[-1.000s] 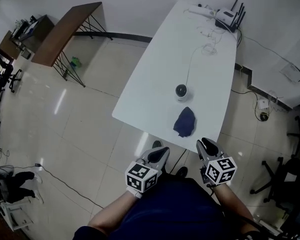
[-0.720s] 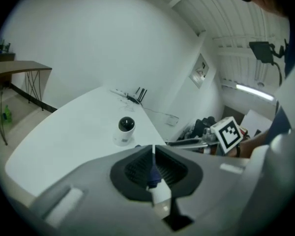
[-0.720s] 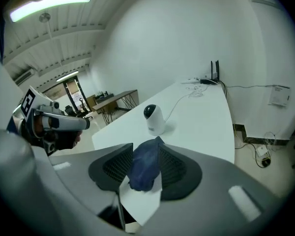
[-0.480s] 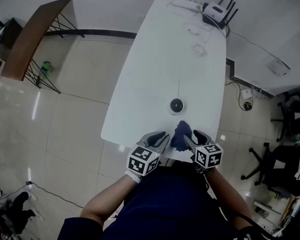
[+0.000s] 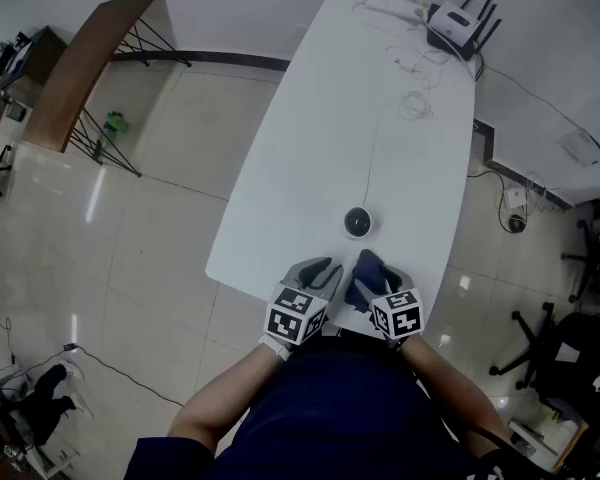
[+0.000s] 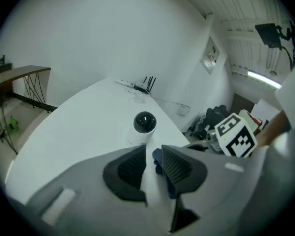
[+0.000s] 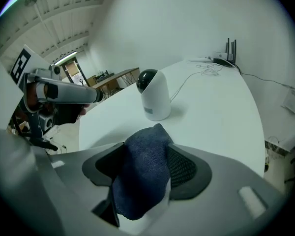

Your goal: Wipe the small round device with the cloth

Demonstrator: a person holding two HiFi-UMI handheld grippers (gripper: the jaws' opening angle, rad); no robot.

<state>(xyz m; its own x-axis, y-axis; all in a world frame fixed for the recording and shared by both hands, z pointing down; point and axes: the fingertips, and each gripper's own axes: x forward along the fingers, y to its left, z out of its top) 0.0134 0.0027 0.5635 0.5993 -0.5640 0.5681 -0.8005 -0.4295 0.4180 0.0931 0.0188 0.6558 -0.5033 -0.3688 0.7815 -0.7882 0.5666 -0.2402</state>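
Two grippers, jaws just opening, hover at the near edge of the white table point(image 5: 310, 168). The right gripper point(image 7: 147, 151) is wide around the blue cloth point(image 7: 142, 181). The left gripper point(image 6: 152, 155) is part-open and empty. The dome camera point(image 5: 357, 222) stands just beyond, with open tabletop past it.

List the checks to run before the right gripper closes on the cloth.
1. The cloth sits between the fingers of the right gripper: ok. Those fingers have just been opening and stand wide around it.
2. The cloth is clamped: not ok, the fingers do not press on it yet.
3. The left gripper is free: ok. Its fingers have just been opening, with nothing between them.
4. The small round device stands upright on the table, beyond the cloth: ok.
5. The cable is clear of the cloth: ok, it runs off toward the far end.
6. The device is fixed to the table: cannot tell.
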